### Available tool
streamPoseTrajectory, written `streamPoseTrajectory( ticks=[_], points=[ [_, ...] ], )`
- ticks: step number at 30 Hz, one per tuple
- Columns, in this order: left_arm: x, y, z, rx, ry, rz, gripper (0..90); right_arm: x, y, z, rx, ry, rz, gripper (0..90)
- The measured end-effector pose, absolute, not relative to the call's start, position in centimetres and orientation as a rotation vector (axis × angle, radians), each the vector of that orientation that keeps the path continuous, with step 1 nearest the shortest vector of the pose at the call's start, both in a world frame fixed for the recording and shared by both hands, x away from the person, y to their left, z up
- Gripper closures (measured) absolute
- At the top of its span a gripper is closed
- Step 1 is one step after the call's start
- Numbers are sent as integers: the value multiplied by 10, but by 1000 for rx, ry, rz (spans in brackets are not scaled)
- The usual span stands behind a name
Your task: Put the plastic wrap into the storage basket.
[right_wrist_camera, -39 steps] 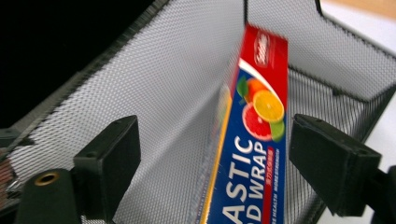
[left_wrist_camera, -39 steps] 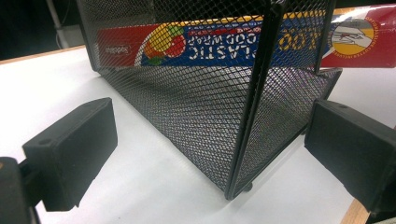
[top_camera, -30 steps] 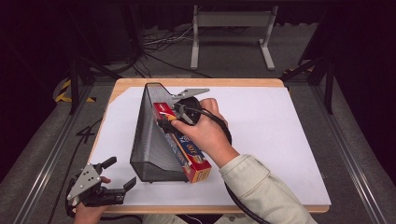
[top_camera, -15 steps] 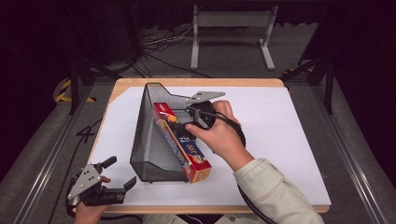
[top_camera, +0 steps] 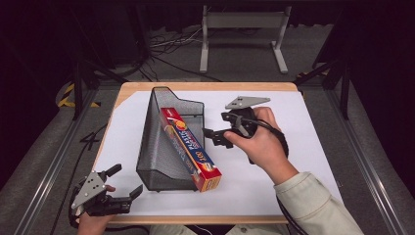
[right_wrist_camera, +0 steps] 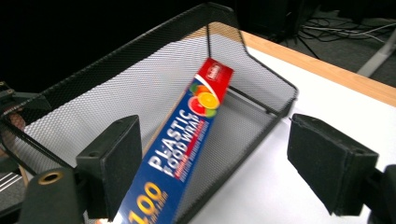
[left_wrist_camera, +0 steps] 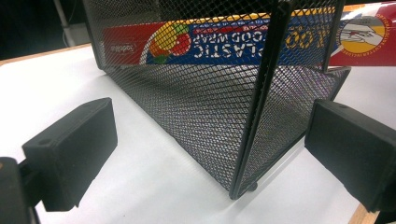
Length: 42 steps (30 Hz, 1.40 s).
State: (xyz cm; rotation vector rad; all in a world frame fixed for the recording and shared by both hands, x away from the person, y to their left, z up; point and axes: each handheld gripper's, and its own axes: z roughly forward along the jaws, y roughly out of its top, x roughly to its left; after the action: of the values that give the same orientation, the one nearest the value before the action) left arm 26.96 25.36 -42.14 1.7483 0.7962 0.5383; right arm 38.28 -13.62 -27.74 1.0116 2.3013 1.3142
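Observation:
A black mesh holder stands on the white-covered table, and a long red and blue plastic food wrap box lies slanted in it, its near end poking out of the open front. My right gripper hovers just right of the box, jaws open with nothing between them. The right gripper view looks past that gripper at the box inside the mesh holder. My left gripper rests open at the table's near left corner. In its own view the left gripper faces the holder's corner, with the box seen through the mesh.
The white sheet covers a wooden table whose edge shows at the back and front. A grey metal stand and cables lie on the floor beyond. Bare sheet stretches to the right of my right hand.
My right gripper has drawn away to the right from the box's far end. The box stays leaning in the holder. The left gripper has kept still.

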Motion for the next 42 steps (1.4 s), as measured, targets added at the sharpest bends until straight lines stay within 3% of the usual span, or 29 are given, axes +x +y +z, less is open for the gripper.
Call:
streamPoseTrajectory(
  ticks=[24,42],
  points=[
    [270,253,-422,1748,804,539,32,373,-257,-281,1048,2198,1340,156],
    [270,253,-422,1749,809,546,32,361,-316,-344,1038,2123,1340,152]
  ],
)
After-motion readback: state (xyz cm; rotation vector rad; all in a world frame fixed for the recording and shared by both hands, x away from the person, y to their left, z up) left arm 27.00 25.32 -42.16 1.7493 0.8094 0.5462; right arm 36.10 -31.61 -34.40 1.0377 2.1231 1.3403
